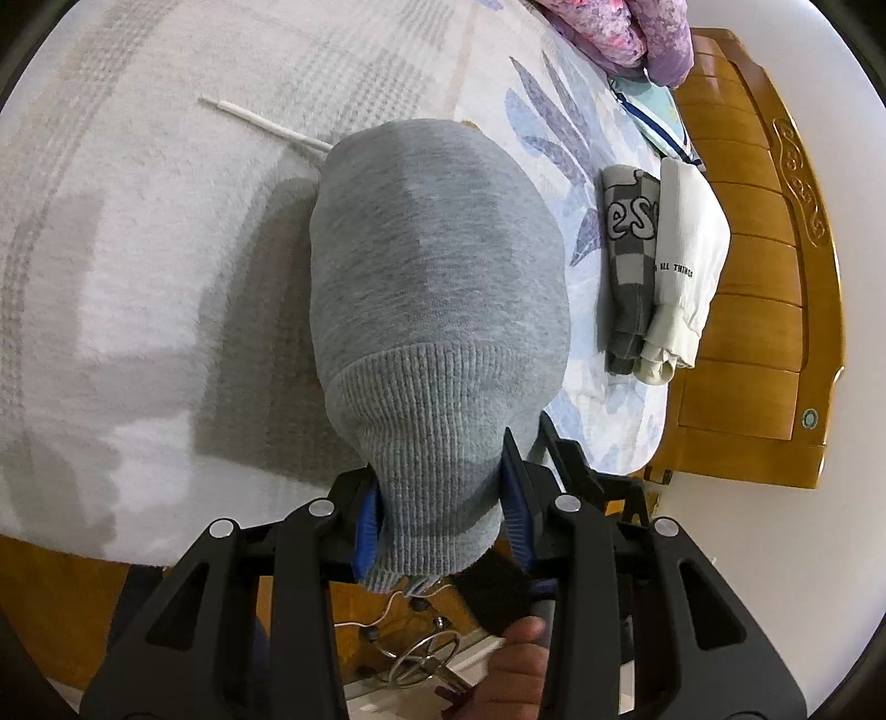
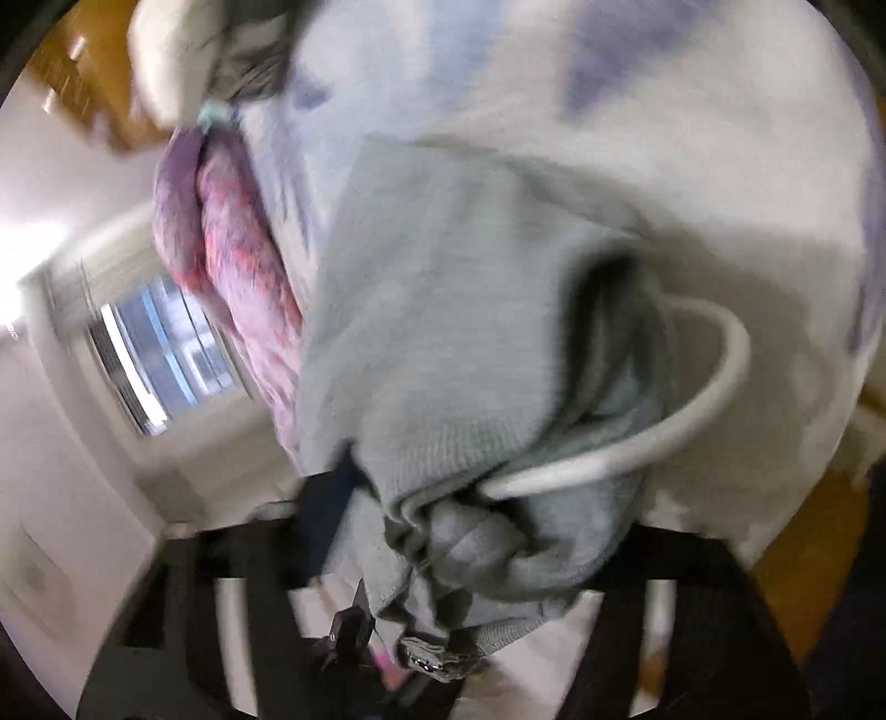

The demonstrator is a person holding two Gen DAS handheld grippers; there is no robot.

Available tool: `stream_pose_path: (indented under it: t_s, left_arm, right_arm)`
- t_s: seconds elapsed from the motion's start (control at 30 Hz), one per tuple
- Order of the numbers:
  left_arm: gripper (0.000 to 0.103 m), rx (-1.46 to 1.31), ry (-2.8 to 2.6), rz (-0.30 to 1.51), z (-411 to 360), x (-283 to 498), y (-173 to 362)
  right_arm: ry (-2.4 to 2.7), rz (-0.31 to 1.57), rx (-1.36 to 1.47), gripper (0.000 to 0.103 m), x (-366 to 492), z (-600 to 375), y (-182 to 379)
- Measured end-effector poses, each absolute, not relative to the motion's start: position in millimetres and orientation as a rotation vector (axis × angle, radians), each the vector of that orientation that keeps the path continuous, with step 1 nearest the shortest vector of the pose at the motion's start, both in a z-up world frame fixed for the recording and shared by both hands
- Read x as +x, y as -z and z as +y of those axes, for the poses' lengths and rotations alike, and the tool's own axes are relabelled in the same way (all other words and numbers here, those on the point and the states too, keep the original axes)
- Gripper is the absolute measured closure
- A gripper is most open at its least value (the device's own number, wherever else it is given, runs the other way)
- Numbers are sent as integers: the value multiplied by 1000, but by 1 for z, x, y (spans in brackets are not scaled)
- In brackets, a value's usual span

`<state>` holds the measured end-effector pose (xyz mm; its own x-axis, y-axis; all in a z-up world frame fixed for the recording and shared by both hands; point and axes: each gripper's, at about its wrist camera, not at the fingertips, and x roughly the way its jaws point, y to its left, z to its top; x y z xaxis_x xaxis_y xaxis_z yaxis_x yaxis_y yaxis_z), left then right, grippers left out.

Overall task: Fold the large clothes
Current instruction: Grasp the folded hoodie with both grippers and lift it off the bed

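Observation:
A grey hooded sweatshirt (image 1: 437, 277) hangs over the bed, stretched away from me. My left gripper (image 1: 443, 515) is shut on its ribbed hem (image 1: 437, 443), with the blue pads (image 1: 365, 526) pressed on either side. In the blurred right wrist view, my right gripper (image 2: 443, 531) is shut on bunched grey fabric of the same sweatshirt (image 2: 443, 332) near its hood opening. A white drawstring (image 2: 664, 426) loops out beside that grip. The drawstring's other end (image 1: 260, 122) lies on the blanket in the left wrist view.
A white fuzzy blanket (image 1: 138, 249) covers the bed. Two folded garments, one grey checked (image 1: 631, 260) and one white (image 1: 686, 266), lie by the wooden headboard (image 1: 764, 288). A pink-purple quilt (image 1: 620, 27) is bundled at the far corner. A window (image 2: 160, 354) shows at left.

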<state>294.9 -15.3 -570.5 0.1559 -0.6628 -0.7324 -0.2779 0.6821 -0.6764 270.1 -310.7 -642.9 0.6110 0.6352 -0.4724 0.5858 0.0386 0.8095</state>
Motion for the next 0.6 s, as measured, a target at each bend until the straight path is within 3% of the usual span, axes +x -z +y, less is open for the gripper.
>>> stream_pose_path:
  t_s: [0.03, 0.13, 0.4, 0.6]
  left_arm:
    - [67, -830, 329, 1428, -15, 296, 566]
    - [67, -806, 347, 1413, -11, 303, 550]
    - [67, -754, 397, 1320, 7, 316, 471]
    - [67, -733, 473, 1241, 10, 317, 397]
  right_arm:
    - [-60, 1040, 1568, 72, 275, -311, 633]
    - [-110, 1043, 1414, 78, 286, -307, 594]
    - [-232, 1013, 1098, 80, 321, -277, 477]
    - [-297, 968, 1018, 80, 314, -276, 415]
